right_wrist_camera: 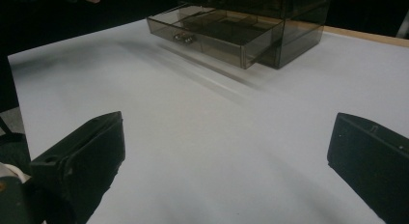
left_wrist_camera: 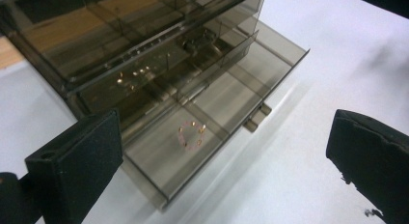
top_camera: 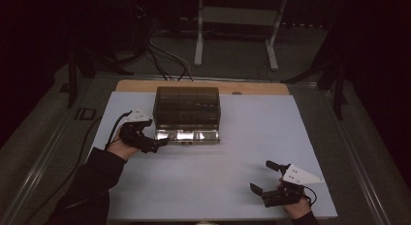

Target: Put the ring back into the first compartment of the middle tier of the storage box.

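Jaws of the left gripper (left_wrist_camera: 217,161) gaped wide and empty just before the smoky transparent plastic drawer box (top_camera: 187,107).
Its bottom drawer (left_wrist_camera: 212,113) stood pulled out, small pinkish beaded ring (left_wrist_camera: 192,135) inside; next came reaching in, I judged, while the right gripper (top_camera: 266,177) idled open, well apart.

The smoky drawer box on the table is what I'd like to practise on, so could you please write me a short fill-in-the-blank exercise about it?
1. The bottom drawer of the smoky drawer box stands pulled ____.
2. In that drawer lies a small pink ____ of beads.
3. The left gripper hovers at the drawer's front with its jaws ____.
4. The right gripper waits over the white ____, far from the box.

Missing words: out (open); bracelet (ring); open; mat
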Demonstrator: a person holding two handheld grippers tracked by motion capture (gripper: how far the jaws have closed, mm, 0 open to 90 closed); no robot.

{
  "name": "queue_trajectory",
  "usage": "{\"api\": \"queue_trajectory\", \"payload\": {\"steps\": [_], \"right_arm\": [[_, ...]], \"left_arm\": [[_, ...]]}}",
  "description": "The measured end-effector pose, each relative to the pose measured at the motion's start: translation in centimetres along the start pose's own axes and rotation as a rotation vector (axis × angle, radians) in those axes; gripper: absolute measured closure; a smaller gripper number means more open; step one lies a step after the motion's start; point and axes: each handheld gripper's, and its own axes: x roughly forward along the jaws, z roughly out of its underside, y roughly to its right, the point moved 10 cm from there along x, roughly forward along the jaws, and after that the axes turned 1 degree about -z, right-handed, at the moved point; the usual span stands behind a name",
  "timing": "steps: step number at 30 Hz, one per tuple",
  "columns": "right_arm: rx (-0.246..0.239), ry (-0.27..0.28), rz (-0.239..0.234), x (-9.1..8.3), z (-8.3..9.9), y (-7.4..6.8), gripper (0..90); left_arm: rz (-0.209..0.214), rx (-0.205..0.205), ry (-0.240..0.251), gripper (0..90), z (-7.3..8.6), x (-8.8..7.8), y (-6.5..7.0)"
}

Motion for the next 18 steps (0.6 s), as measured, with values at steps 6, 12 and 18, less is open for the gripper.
{"api": "queue_trajectory", "payload": {"steps": [6,12,18], "right_arm": [[-0.003,-0.003,0.001,0.0,0.0,0.0,0.0],[-0.002,-0.006,0.001,0.0,0.1,-0.1,0.0],[-0.001,-0.007,0.002,0.0,0.1,-0.1,0.0]], "left_arm": [[0.01,-0.03,0.01,1.0,1.2,-0.7,-0.1],[0.023,-0.047,0.052,1.0,2.5,-1.5,0.4],[0.022,-0.041,0.067,1.0,3.3,-2.0,0.9]]}}
